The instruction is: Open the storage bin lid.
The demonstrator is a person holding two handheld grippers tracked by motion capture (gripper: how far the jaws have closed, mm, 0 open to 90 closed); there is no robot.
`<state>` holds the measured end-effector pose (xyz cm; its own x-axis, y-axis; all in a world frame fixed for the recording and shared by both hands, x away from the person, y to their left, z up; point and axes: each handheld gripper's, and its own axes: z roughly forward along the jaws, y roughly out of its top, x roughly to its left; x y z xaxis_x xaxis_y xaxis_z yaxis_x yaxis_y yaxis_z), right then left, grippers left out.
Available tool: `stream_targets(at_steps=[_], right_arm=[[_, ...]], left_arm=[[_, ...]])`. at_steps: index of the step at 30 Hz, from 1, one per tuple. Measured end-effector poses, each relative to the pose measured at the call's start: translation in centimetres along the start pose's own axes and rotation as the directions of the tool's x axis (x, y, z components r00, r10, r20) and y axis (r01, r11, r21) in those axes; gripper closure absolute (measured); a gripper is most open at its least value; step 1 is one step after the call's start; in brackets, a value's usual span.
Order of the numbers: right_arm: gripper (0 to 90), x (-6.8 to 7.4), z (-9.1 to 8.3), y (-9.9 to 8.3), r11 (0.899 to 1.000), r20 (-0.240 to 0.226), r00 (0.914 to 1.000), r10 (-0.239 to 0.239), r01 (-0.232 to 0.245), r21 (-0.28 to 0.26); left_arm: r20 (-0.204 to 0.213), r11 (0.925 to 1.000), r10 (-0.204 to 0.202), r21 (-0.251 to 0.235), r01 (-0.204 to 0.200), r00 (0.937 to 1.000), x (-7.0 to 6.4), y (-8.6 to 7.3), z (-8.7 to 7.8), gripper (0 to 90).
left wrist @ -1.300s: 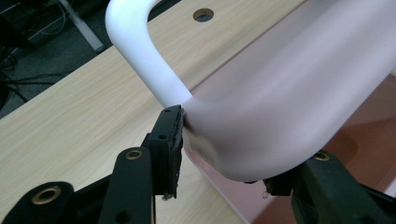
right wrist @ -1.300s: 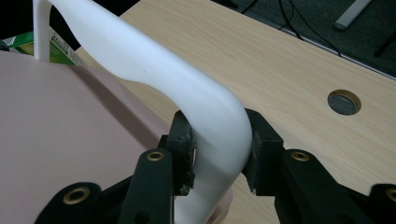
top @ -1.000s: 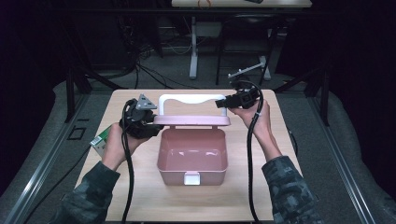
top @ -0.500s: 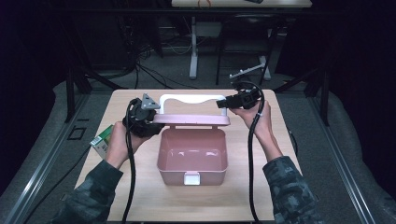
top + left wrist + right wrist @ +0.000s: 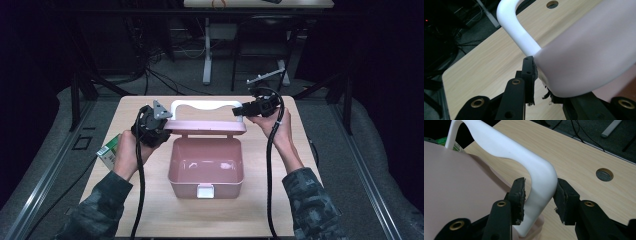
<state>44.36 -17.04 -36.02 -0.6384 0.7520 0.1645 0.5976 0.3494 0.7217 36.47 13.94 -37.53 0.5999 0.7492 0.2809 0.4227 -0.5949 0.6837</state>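
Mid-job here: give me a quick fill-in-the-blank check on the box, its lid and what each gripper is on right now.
1. The pink box on the table stands ____, its inside bare.
2. The right gripper has its jaws around the white ____ of the lid.
3. The left gripper holds the lid's ____ corner.
4. A green carton lies by the person's ____ hand.

Missing words: open; handle; left; left
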Motion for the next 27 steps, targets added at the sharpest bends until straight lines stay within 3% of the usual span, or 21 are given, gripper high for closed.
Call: stream_targets(at_steps=[6,11,19,27], right_arm=[[55.7,-0.3,-0.5,-0.3,1.0,0.006,0.9999,0.012,-0.012,-0.007],[49.5,-0.9,-2.0,-1.2,1.0,0.046,0.9988,0.018,-0.018,-0.011],[42.6,-1.9,-4.4,-4.2,1.0,0.113,0.9932,0.025,-0.027,0.012],[33.9,-0.1,-4.9,-7.9,0.999,0.115,0.9934,0.0,-0.005,0.048]], left_arm=[[-0.002,1.0,-0.002,-0.002,0.002,1.0,0.0,0.0,0.1,78.5],[-0.005,1.0,0.0,0.0,0.0,1.0,0.0,0.1,0.1,78.7],[-0.004,0.9999,-0.004,0.01,0.005,1.0,0.0,0.2,0.1,78.7],[0.002,0.9997,-0.013,0.019,0.013,0.9999,0.2,0.4,0.1,79.0]])
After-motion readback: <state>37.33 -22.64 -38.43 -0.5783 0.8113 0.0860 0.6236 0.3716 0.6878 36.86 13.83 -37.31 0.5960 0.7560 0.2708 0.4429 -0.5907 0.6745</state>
